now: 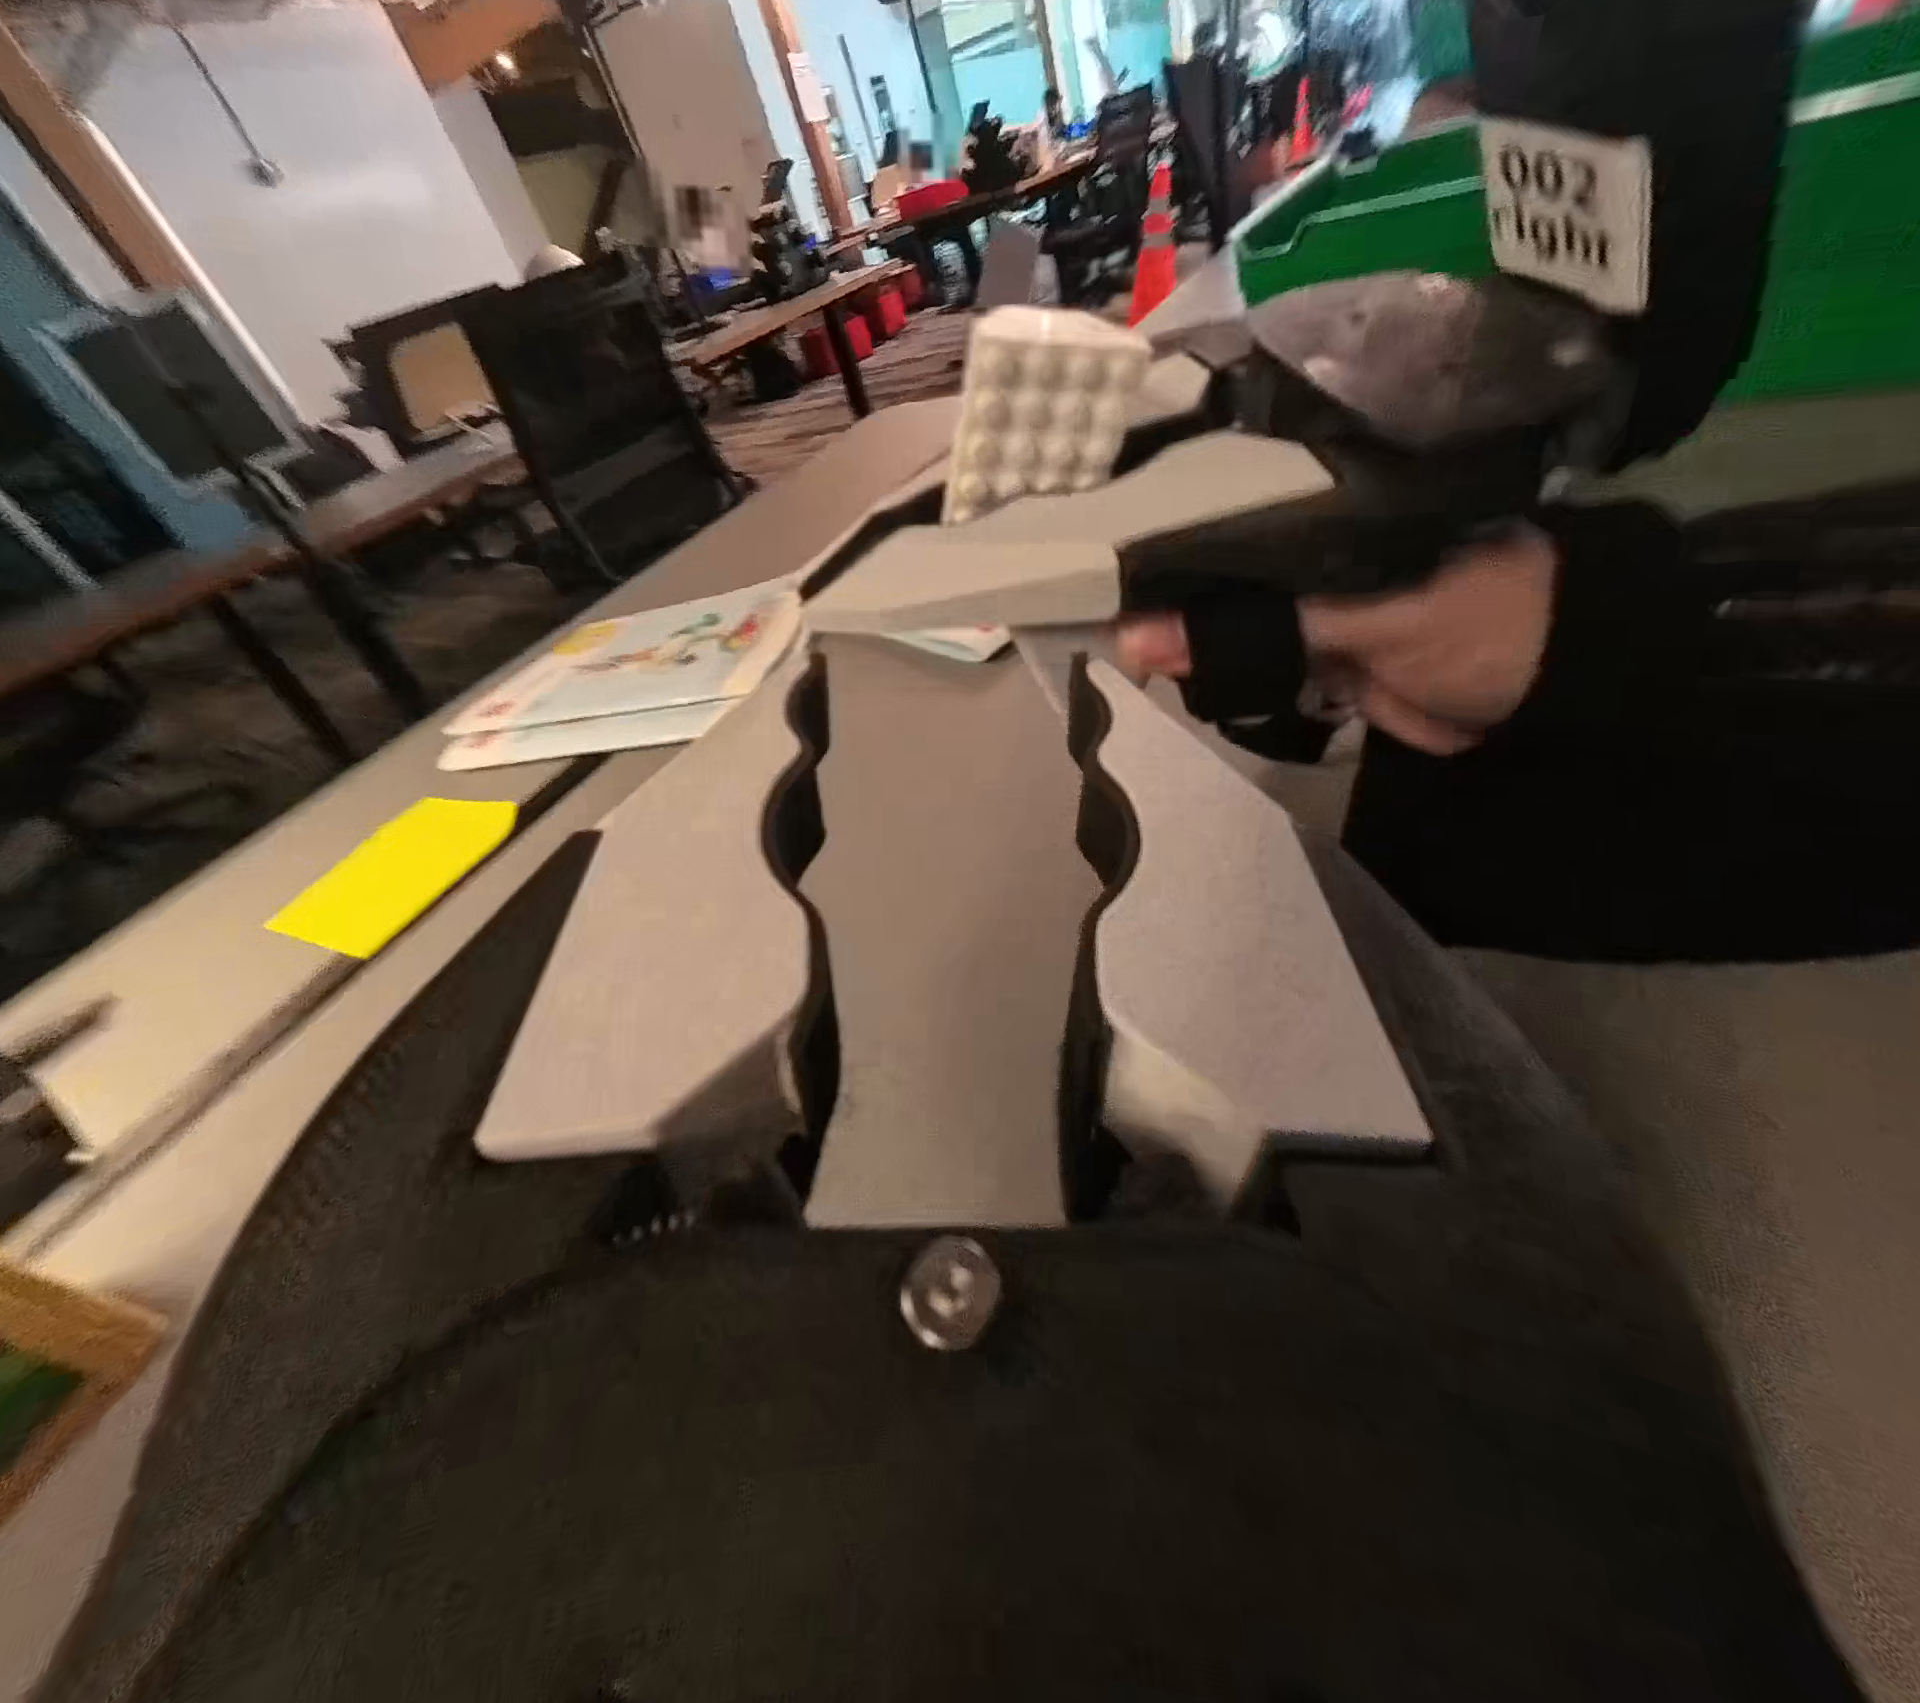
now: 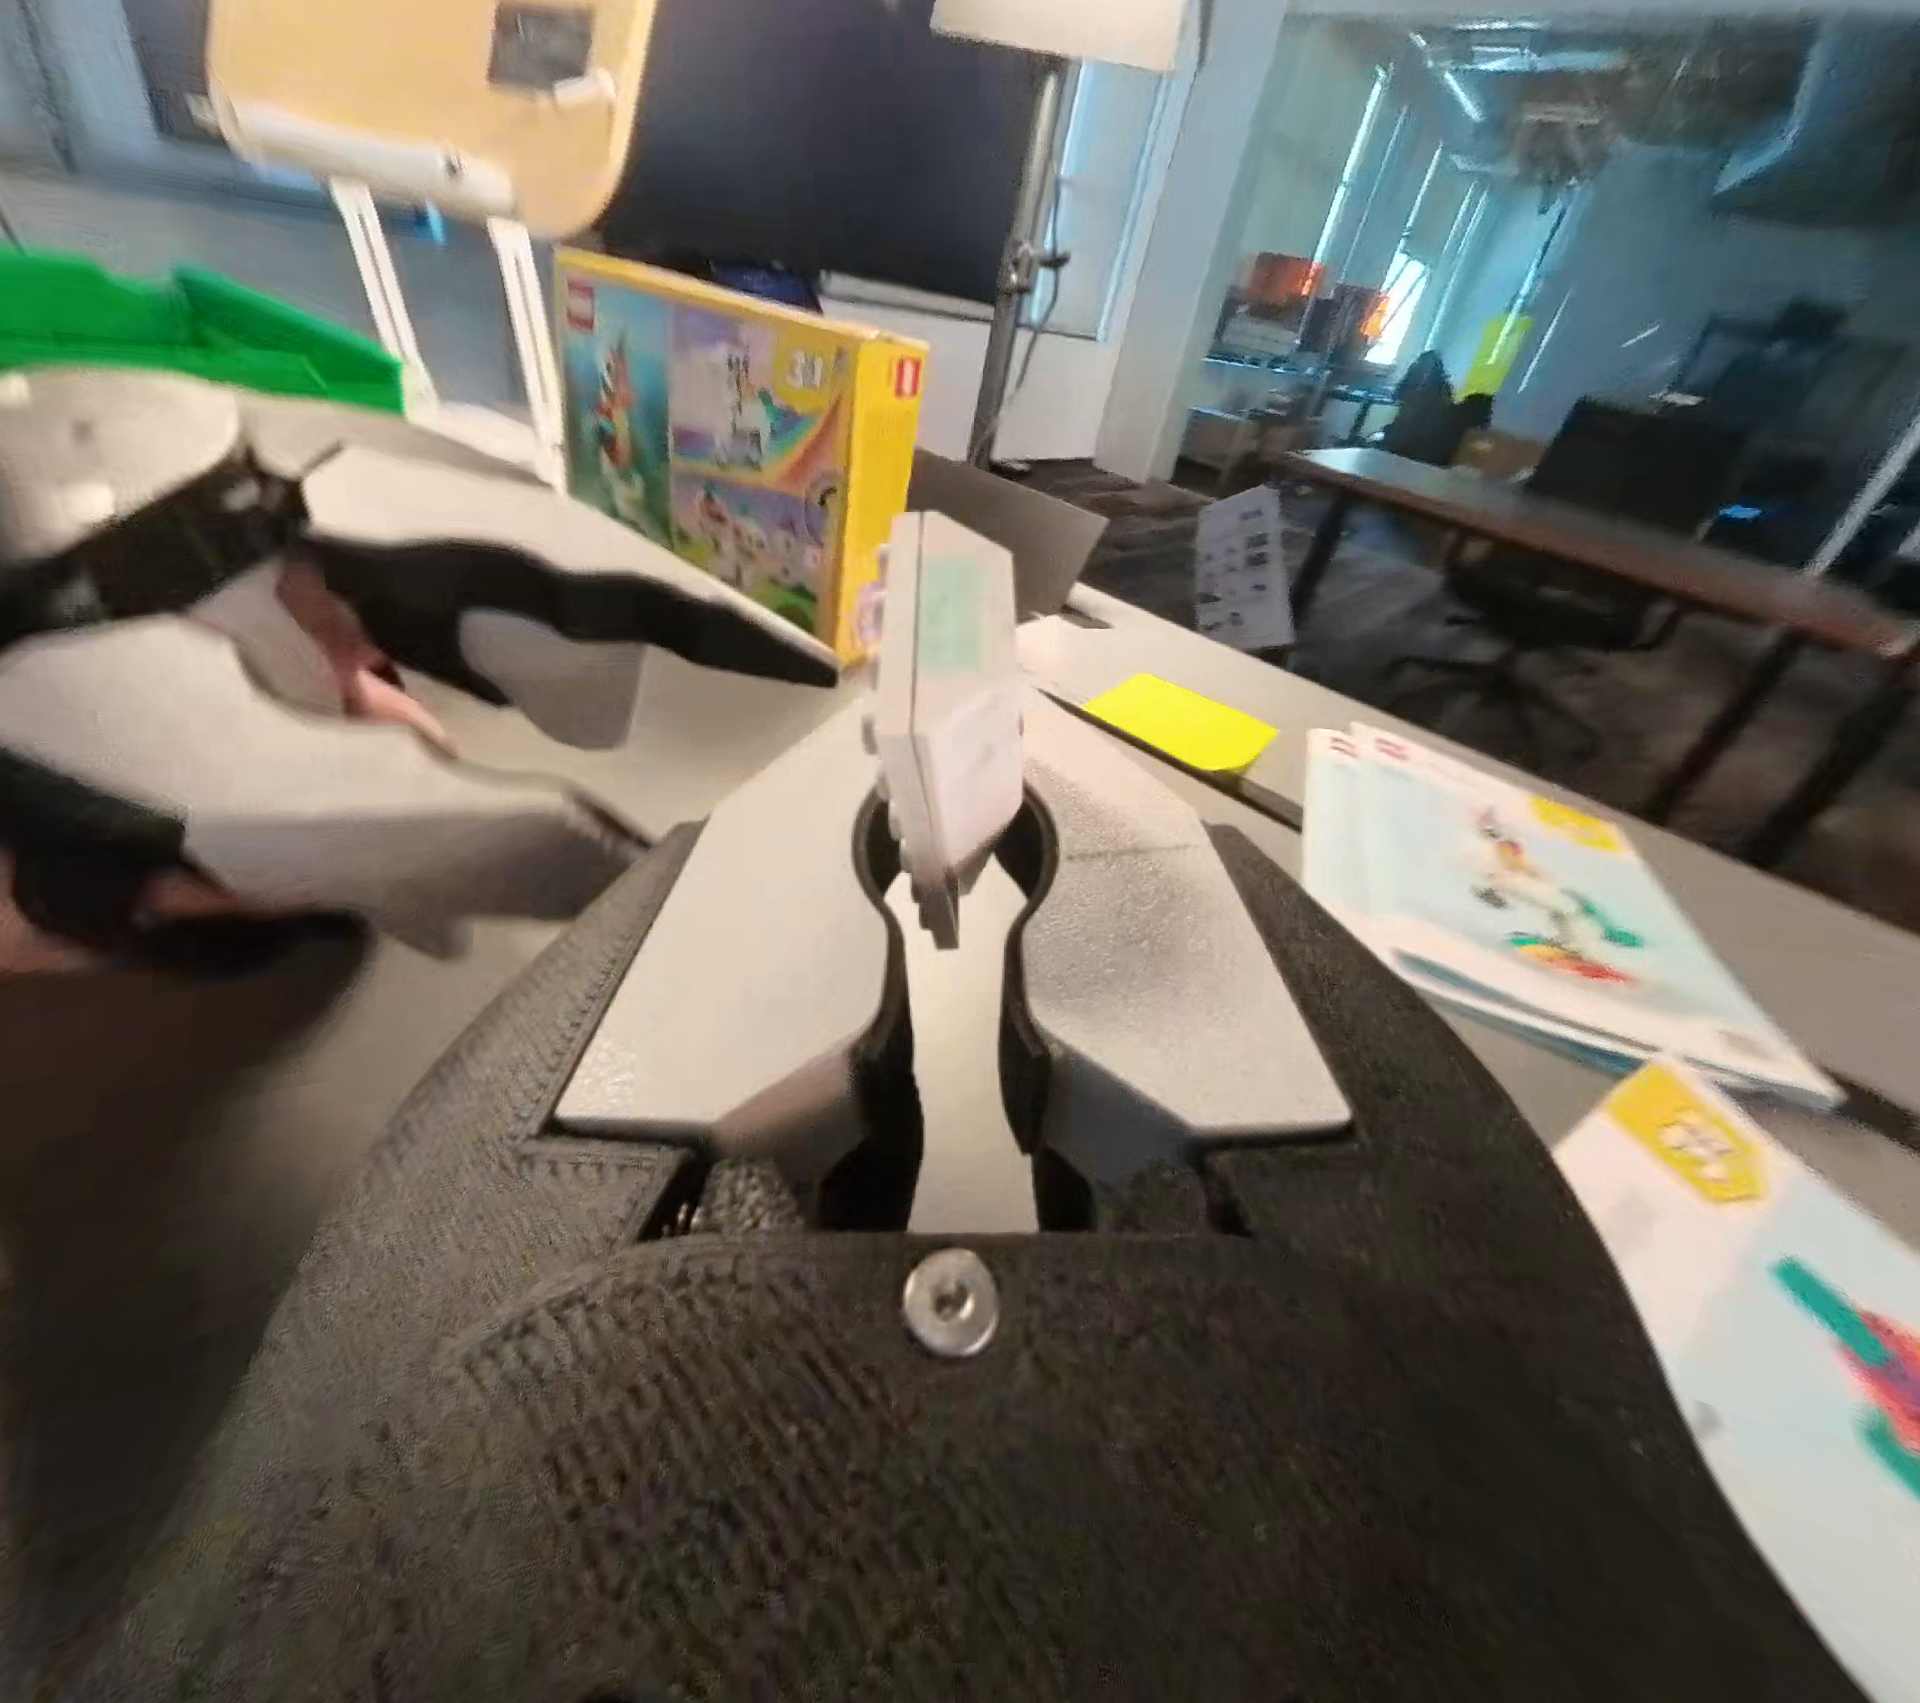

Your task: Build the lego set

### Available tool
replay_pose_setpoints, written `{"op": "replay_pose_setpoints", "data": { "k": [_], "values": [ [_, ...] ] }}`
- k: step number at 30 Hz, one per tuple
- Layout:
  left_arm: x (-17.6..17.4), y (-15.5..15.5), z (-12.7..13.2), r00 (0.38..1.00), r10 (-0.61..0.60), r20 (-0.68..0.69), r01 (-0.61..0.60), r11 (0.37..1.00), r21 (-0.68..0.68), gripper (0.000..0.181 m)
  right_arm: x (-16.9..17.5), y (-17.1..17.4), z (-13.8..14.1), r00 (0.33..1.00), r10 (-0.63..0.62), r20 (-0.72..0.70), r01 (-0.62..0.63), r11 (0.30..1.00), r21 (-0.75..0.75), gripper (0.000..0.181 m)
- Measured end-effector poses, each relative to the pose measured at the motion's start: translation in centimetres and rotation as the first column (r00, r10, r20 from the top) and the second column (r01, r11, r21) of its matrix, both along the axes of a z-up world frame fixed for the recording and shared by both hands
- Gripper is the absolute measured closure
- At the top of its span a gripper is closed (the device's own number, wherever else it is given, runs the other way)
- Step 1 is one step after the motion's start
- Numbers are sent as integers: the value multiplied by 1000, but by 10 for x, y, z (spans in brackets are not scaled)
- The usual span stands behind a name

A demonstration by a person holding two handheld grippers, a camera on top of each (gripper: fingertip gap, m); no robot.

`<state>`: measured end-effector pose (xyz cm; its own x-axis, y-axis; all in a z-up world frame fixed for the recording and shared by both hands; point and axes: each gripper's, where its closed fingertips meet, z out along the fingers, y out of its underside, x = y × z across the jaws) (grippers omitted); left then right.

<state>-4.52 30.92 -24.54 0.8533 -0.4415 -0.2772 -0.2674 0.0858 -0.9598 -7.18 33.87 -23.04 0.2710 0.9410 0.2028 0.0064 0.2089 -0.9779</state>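
While the right gripper (image 2: 940, 832) clamps a white studded plate (image 2: 951, 708) upright, long axis vertical, the left gripper (image 1: 945, 697), apparently empty and parted, sits just beside it.

On the table (image 2: 1195, 666): one white studded brick plate (image 2: 951, 666), one yellow sticky note (image 2: 1179, 721), one toy-brick box (image 2: 738, 438), perhaps three instruction booklets (image 2: 1507, 884).

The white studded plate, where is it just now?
The white studded plate stands upright, clamped in the right gripper, above the grey table, in front of the yellow toy box. The left gripper is beside it.
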Motion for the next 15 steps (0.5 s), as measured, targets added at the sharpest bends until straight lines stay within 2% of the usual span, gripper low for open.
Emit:
{"op": "replay_pose_setpoints", "data": {
  "k": [1,2,4,9,12,15],
  "values": [
    [4,-1,1,998,16,-52,-14,999,37,131,1,1,3,1000,9,-29,-10,999,-45,175],
    [9,-3,5,997,15,-71,-9,997,77,129,2,4,4,999,-4,-43,1,997,-72,174],
    [23,-11,15,999,-50,-19,51,993,107,129,3,8,4,998,-49,-32,48,998,-44,174],
    [18,-15,34,982,-85,170,64,990,122,125,12,15,9,971,-241,-6,235,939,250,175],
    [20,-18,39,985,-75,153,53,988,145,128,4,6,6,956,-289,42,250,885,394,175],
    [27,-17,30,991,-80,106,67,990,122,131,-2,-1,3,943,-325,72,250,834,491,175]
  ]
}}
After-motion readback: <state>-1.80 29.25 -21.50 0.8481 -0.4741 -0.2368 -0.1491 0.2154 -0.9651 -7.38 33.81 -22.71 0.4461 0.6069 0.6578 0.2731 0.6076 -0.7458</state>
